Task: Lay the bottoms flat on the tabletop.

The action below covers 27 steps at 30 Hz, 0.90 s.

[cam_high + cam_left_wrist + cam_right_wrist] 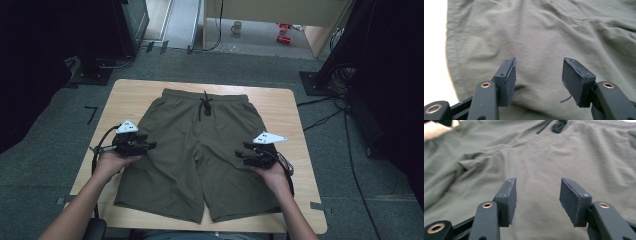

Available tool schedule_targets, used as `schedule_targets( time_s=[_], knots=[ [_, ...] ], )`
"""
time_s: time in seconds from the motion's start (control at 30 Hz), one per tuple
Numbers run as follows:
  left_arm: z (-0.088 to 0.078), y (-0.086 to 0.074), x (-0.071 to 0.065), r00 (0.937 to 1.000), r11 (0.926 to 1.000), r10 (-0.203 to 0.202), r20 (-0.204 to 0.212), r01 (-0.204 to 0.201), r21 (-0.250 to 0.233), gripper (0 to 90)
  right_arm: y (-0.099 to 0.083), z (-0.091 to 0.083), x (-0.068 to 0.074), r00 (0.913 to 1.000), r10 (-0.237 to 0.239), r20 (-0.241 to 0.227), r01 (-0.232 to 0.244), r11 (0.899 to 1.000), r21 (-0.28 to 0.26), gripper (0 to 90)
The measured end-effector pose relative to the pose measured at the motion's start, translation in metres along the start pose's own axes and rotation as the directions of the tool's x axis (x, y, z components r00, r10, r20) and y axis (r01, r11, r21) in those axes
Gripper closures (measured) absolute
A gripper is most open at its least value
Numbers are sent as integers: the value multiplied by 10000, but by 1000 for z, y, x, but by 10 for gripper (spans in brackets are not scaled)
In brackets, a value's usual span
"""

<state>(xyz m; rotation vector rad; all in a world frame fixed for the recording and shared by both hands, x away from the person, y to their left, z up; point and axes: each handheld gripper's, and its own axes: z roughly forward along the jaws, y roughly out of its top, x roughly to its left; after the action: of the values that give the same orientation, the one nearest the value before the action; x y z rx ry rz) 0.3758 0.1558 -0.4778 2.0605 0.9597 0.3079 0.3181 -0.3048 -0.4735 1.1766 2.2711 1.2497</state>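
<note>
Shorts point(200, 150) of olive-green cloth lie spread flat on the wooden bench point(295, 120), waistband toward the far edge, both leg hems near the near edge, and the dark drawstring point(205, 106) knotted at the middle of the waist. The fabric looks thin, soft and light, with shallow wrinkles across the legs in both gripper views; it would likely bunch and slide rather than hold a shape, so a pinch through a fold at a side seam, the waistband or a hem should give the surest hold. The left claw point(150, 145) hovers over the outer edge of the left leg, near the bench's left edge, its jaws spread apart with nothing between them point(538, 80). The right claw point(240, 155) hangs over the right leg, toward the bench's right edge, likewise released, its pads point(510, 197) clear of the cloth below. A mug point(236, 27) stands on the floor beyond the bench's far edge.
</note>
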Motion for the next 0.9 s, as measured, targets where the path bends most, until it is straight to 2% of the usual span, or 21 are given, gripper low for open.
schedule_targets(
  time_s=[0.1,0.17,0.23,0.37,0.47,0.6,0.73,0.9],
  knots=[
    [-1,2,7,9998,10000,53,-205,-55,-68,435,2,-1,-10,9999,-143,75,142,9998,148,497],
    [-3,3,11,9993,9997,131,-343,-139,-224,424,4,-3,-15,9994,-329,89,328,9994,124,502],
    [-4,4,16,9992,9997,40,-391,-49,-235,424,7,-6,-21,9992,-385,106,385,9993,23,511],
    [-6,7,28,9979,9999,44,-652,-52,-131,425,7,-6,-39,9997,-158,182,154,9996,224,509],
    [-7,8,39,9970,9999,-163,-760,159,-67,425,4,-5,-51,9994,53,346,-66,9993,369,500],
    [-10,9,55,9939,9991,-435,-1017,432,-46,424,3,-7,-69,9976,-64,688,23,9982,594,492],
    [-9,9,70,9896,9986,-535,-1332,528,-86,425,3,-10,-88,9960,96,892,-138,9989,457,479],
    [-4,8,85,9866,9980,-578,-1527,608,152,424,-1,-5,-104,9918,382,1219,-462,9969,635,459]
  ],
)
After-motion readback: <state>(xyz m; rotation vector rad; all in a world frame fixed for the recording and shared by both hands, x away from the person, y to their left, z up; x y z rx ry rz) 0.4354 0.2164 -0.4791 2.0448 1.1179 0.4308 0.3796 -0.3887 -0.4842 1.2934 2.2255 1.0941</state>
